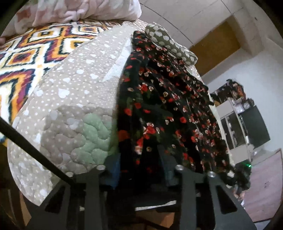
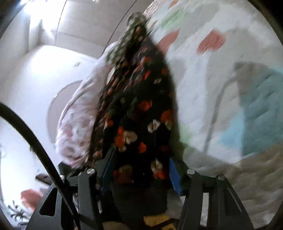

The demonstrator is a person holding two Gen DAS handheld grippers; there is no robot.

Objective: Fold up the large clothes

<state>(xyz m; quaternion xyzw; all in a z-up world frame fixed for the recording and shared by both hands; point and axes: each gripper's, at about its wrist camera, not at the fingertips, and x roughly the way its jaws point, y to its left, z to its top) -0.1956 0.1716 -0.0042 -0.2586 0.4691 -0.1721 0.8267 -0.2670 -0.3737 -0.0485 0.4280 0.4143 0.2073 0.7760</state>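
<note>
A black garment with red and cream flowers point(image 1: 168, 99) lies spread along the edge of a bed, over a beige heart-print quilt point(image 1: 74, 99). My left gripper point(image 1: 141, 169) is at the garment's near end, with bunched fabric filling the gap between its blue pads point(image 1: 115, 168). The right wrist view is blurred. There the same floral garment point(image 2: 141, 99) runs away from me in a long dark strip. My right gripper point(image 2: 141, 173) has the fabric pressed between its blue pads point(image 2: 175, 175). Neither gripper appears in the other's view.
A dotted olive pillow point(image 1: 164, 40) rests at the garment's far end. A bright geometric blanket point(image 1: 26, 58) and pink bedding point(image 1: 79, 10) lie further in on the bed. Past the bed edge stand a glass-front cabinet point(image 1: 235, 123) and a door point(image 1: 215, 46). A pale patchwork quilt point(image 2: 212, 88) lies right of the garment.
</note>
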